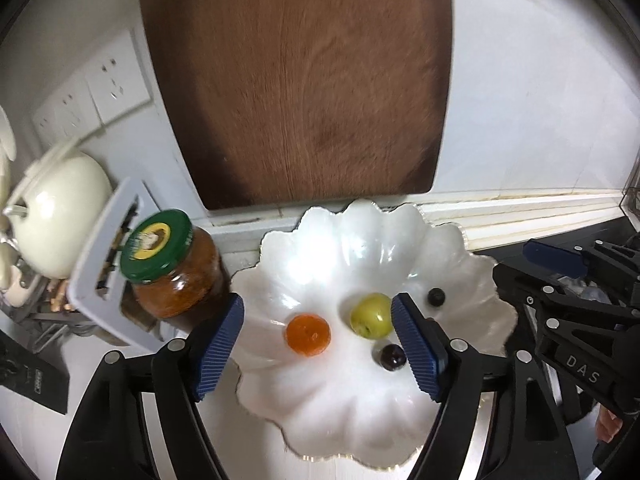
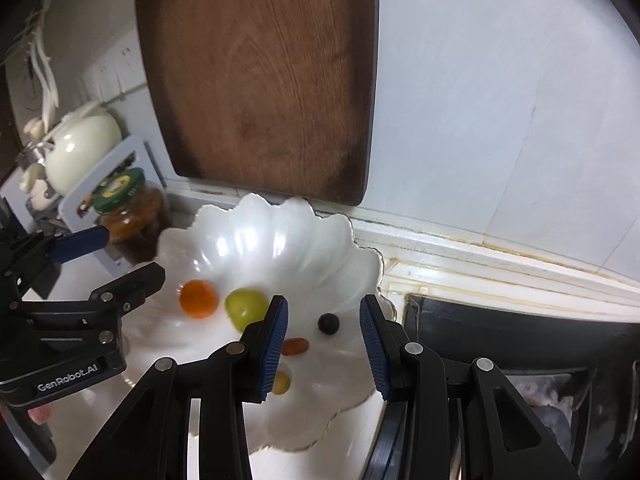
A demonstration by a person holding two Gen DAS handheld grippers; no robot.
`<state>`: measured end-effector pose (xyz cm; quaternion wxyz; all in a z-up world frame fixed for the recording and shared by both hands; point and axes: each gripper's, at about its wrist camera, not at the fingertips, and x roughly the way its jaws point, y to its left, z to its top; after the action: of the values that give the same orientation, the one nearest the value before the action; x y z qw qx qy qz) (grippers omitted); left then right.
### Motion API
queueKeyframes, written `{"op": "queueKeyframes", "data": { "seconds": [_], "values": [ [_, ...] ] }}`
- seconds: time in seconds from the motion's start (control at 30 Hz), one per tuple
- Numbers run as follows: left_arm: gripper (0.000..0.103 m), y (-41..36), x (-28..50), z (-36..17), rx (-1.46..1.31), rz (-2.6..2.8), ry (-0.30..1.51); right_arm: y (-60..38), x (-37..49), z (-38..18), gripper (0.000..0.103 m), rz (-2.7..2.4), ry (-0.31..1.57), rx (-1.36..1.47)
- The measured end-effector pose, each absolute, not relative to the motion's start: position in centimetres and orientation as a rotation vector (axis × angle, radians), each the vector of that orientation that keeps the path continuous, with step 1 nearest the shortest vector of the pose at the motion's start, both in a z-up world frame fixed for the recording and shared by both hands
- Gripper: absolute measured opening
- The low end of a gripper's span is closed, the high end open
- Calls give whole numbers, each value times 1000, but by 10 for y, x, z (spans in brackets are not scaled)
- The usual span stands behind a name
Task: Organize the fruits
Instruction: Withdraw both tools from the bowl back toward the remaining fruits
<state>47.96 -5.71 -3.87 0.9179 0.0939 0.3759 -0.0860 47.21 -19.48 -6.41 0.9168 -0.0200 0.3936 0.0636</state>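
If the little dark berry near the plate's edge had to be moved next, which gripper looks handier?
Probably the right gripper: the dark berry lies just ahead between its open fingers. The left gripper sits nearer the orange fruit and green fruit.

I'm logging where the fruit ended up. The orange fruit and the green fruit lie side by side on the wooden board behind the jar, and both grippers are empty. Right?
Not quite. The orange fruit and green fruit lie in the white scalloped dish, not on the wooden board, as the left wrist view shows. Both grippers, left and right, are indeed empty.
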Motion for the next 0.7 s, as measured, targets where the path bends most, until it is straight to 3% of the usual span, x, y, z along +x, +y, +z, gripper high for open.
{"op": "queueKeyframes", "data": {
  "seconds": [0.17,0.6,0.7],
  "values": [
    [78,-49,451,-20,183,-175,711,-196,442,-44,47,133,754,-38],
    [84,-35,375,13,173,-182,610,-191,369,-5,47,139,637,-53],
    [85,-31,357,18,173,-187,592,-189,352,-1,52,138,623,-49]
  ]
}}
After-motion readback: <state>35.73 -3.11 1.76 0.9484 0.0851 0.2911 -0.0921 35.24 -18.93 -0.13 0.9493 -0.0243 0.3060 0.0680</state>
